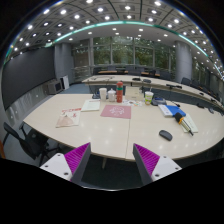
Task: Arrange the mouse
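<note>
A dark mouse (166,135) lies on the pale table (110,135), beyond my fingers and off to the right of them. A pink mouse mat (116,112) lies flat near the middle of the table, farther away and apart from the mouse. My gripper (111,160) is open and empty, its magenta pads (76,158) spread wide, held high above the table's near edge and well short of both things.
Papers (68,118) lie left on the table. Bottles and cups (119,94) stand behind the mat. Blue and yellow items (177,112) lie at the right. Office chairs (22,138) stand at the left. More tables and windows fill the back of the room.
</note>
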### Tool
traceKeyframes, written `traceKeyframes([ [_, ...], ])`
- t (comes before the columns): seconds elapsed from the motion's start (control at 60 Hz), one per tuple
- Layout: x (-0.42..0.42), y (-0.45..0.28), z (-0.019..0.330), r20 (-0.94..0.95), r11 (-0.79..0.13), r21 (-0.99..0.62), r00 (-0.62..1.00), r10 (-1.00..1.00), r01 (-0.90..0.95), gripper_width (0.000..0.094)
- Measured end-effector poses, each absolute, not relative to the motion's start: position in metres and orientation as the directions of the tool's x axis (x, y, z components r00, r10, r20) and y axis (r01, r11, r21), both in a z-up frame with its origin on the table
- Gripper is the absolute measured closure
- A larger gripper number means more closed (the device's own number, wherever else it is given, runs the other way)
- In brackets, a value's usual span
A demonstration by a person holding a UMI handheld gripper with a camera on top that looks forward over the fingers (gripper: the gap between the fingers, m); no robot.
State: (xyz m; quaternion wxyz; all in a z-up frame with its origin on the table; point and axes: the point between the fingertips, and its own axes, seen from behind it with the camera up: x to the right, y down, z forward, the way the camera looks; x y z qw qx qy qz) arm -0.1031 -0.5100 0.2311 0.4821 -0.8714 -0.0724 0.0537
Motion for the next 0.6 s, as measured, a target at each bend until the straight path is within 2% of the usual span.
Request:
traceKeyframes([
  [0.083,-0.064,-0.504,0.201,-0.006,-0.571,-0.818,0.993,0.122,0.065,0.0075],
  [0.2,0.02,-0.475,0.141,0.031,-0.602,-0.797,0.999,0.036,0.046,0.0079],
  [0.4,0.145,-0.399,0.081,0.111,-0.61,-0.79,0.992,-0.055,0.055,0.0084],
  [0.6,0.213,-0.316,0.031,0.121,-0.628,-0.776,0.99,-0.068,0.052,0.0083],
])
